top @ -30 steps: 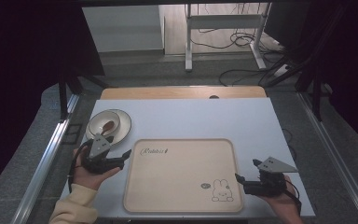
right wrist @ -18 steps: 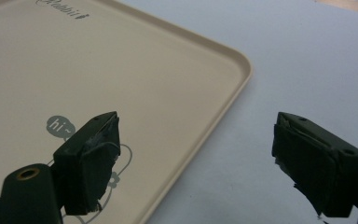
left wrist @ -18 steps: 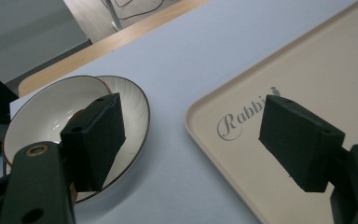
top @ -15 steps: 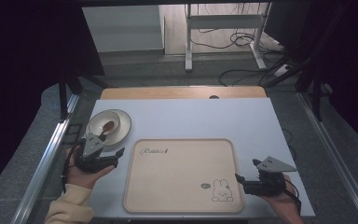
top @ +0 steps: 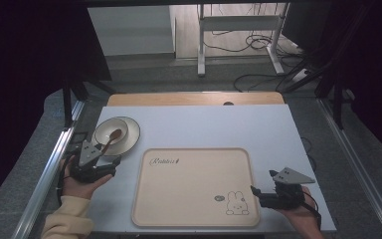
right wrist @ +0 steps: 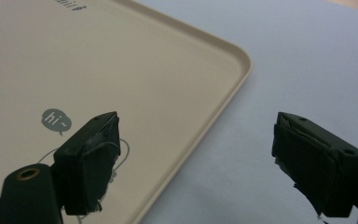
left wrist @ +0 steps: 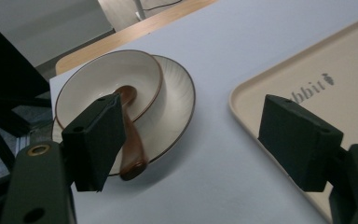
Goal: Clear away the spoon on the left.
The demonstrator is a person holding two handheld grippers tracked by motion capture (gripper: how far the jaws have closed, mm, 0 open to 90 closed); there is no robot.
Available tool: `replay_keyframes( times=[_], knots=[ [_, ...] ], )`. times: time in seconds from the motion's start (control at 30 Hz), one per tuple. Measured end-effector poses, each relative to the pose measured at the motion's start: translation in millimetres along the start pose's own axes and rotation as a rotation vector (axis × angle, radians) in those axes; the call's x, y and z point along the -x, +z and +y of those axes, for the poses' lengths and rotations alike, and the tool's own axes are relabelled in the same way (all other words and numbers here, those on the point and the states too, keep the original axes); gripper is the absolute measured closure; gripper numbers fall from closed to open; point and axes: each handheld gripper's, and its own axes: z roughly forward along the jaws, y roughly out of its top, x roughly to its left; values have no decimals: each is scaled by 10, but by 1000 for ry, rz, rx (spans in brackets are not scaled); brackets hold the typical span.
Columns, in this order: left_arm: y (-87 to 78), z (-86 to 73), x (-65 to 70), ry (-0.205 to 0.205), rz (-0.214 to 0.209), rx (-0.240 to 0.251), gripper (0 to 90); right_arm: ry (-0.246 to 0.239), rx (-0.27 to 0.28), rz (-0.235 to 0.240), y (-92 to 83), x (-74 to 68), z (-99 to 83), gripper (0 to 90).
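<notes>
A cream tray [top: 195, 185] with a rabbit print lies at the table's front centre. At the left, a cream bowl [top: 104, 128] sits on a brown-rimmed plate [top: 132, 132]. A brown spoon [top: 110, 138] rests in the bowl, its handle over the rim. My left gripper [top: 110, 160] is open just in front of the plate. In the left gripper view, the left gripper [left wrist: 198, 144] has the spoon [left wrist: 129, 140] beside its left jaw, and the tray's corner [left wrist: 307, 79] lies at the right. My right gripper [top: 254, 191] stands open at the tray's right edge. That rim [right wrist: 223, 93] passes between its jaws.
The white table [top: 219, 127] ends in a wooden strip [top: 194, 98] at the back. Metal rails [top: 47, 174] run along both sides. Beyond the table are a desk frame and cables [top: 248, 55] on the floor.
My left gripper has drifted left, away from the tray's edge, and now sits in front of the plate. The right gripper has not moved.
</notes>
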Motion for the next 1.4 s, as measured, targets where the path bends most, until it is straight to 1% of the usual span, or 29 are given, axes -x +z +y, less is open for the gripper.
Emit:
replay_keyframes(
  times=[0.23, 0.5, 0.67, 0.87, 1.03, 1.1, 1.13, 1.17, 1.23, 1.27, 1.3, 1.4],
  knots=[
    [7, -66, -87, -13, 21, -3, 238, -1, 0, -2, -2, 1, -2, 158],
    [66, -181, -150, 3, 37, -19, 272, -4, -5, -3, 3, -2, -3, 158],
    [81, -210, -169, 6, 46, -24, 294, -4, -8, -5, 4, -1, -2, 158],
    [114, -255, -184, 20, 57, -35, 323, -9, -7, -3, 3, -5, -2, 158],
    [142, -259, -192, 29, 71, -35, 347, -9, -10, -3, 6, -6, -4, 158],
    [165, -259, -200, 28, 78, -34, 377, -9, -12, -5, 13, -6, -4, 158],
    [173, -258, -208, 34, 81, -41, 377, -9, -12, -5, 13, -6, -4, 158],
    [191, -260, -215, 30, 83, -41, 387, -9, -15, -4, 13, -5, -3, 158],
    [207, -264, -228, 35, 90, -49, 421, -9, -15, -2, 16, -10, -3, 158],
    [218, -266, -232, 33, 90, -47, 465, -12, -16, -3, 17, -12, -3, 158],
    [224, -267, -237, 36, 89, -49, 465, -12, -16, -3, 17, -12, -3, 158],
    [242, -269, -241, 49, 93, -53, 525, -10, -17, -3, 18, -10, -5, 158]
  ],
)
